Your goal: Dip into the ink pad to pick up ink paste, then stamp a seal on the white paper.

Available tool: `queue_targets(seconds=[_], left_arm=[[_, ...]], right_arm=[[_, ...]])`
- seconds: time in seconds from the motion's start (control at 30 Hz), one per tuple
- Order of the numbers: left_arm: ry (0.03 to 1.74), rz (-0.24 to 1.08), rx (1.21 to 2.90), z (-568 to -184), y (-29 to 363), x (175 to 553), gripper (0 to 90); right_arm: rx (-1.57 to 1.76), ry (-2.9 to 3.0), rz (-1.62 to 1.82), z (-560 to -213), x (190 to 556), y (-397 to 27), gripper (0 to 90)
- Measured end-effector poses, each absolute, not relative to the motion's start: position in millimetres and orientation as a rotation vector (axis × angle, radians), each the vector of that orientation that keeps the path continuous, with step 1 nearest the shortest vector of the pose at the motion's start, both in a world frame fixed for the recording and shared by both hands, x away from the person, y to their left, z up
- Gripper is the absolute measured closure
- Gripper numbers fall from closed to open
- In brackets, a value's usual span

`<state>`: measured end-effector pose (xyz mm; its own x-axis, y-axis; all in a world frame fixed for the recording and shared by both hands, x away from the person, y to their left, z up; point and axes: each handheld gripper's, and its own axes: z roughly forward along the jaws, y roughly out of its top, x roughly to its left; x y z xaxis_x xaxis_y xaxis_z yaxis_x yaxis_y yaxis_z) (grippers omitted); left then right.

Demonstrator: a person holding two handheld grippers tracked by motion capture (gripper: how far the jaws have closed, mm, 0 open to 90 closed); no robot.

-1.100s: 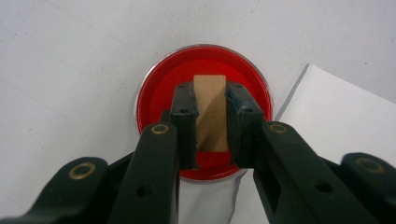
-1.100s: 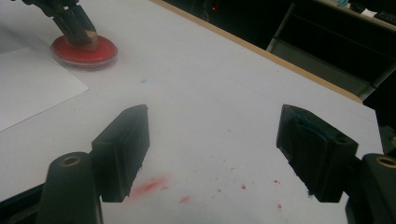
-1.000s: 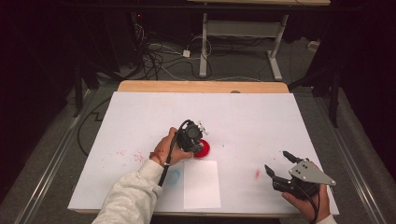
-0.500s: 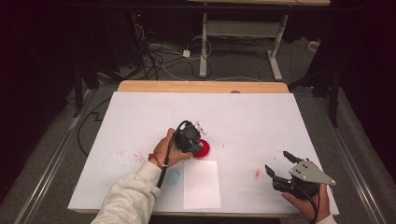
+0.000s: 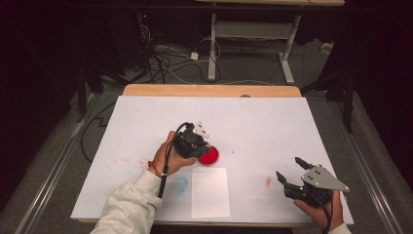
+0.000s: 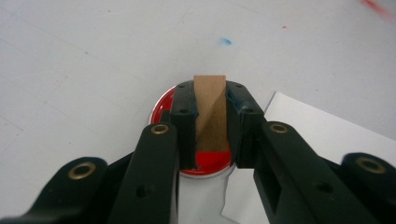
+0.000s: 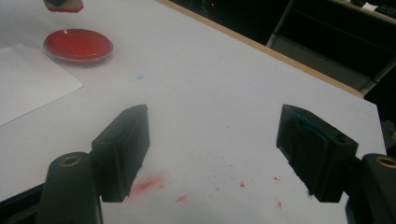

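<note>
The left claw [image 6: 210, 135] is clamped on a small wooden block [image 6: 211, 112] — both pads press its sides, and the block stands up between them with its top poking past the fingertips. Straight beneath the claw lies a round dish of red ink [image 6: 205, 163], the block hanging above it; whether the block's underside touches the ink cannot be told from the left gripper view. In the right gripper view the block [image 7: 64, 4] hangs clear above the dish [image 7: 78, 45]. Just beside the dish, on the person's side of the claw, lies a white sheet of paper [image 5: 210, 192], its corner nearly meeting the dish's rim. From above, the left claw [image 5: 195, 141] sits near the middle of the white table [image 5: 253, 122], with the red dish [image 5: 208, 155] peeking out beside it. Well apart, toward the near right corner, the right claw [image 5: 288, 171] stands wide open with nothing between its fingers — only bare table with red smears [image 7: 147, 183] and specks shows between them.
</note>
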<state>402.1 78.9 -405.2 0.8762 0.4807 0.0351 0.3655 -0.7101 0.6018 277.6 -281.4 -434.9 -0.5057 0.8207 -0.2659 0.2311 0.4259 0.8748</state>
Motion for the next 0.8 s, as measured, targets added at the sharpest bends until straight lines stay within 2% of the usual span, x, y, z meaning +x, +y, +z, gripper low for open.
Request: queue_targets(seconds=[0.8], left_arm=[[0.527, 0.297, 2.407, -379.8, 88.5, 371.6, 73.9]], right_arm=[[0.881, 1.966, 1.064, -432.8, 275.1, -279.0, 26.1]])
